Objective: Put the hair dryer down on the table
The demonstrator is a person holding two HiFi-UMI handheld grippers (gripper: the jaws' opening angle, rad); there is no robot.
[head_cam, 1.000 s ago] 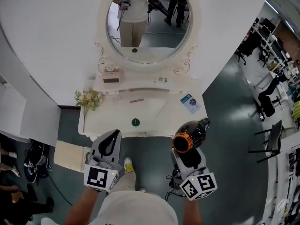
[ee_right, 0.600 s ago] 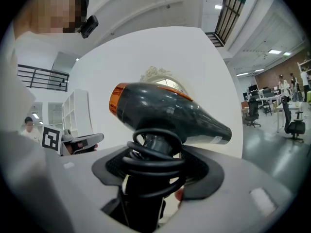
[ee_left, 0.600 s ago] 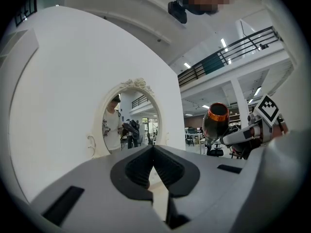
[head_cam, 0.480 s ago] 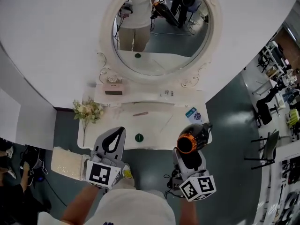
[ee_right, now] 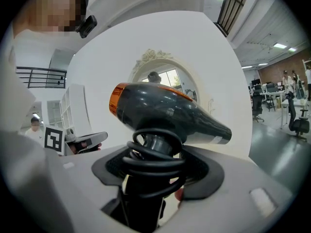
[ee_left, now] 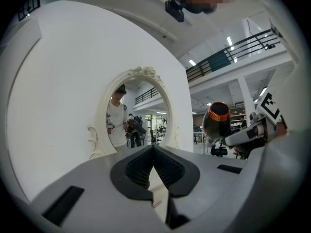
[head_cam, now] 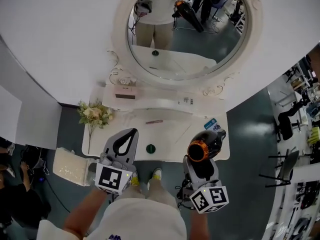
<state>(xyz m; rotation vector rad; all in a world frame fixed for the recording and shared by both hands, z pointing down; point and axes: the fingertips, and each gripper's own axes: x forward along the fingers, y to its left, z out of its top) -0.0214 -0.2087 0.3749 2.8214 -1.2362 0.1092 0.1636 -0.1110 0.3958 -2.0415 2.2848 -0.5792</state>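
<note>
Gripping the handle and coiled cord of a black hair dryer with an orange rear ring (ee_right: 165, 113), the right tool (head_cam: 200, 163) stands wide, its jaws closed on that handle, at the lower right of the head view. The dryer body, nozzle toward frame right, overlaps the front right corner of the white counter (head_cam: 170, 134). At lower left, the left tool (head_cam: 129, 134) is empty, its jaw tips meeting. An oval white-framed mirror (head_cam: 190, 44) fills the upper frame behind the counter.
</note>
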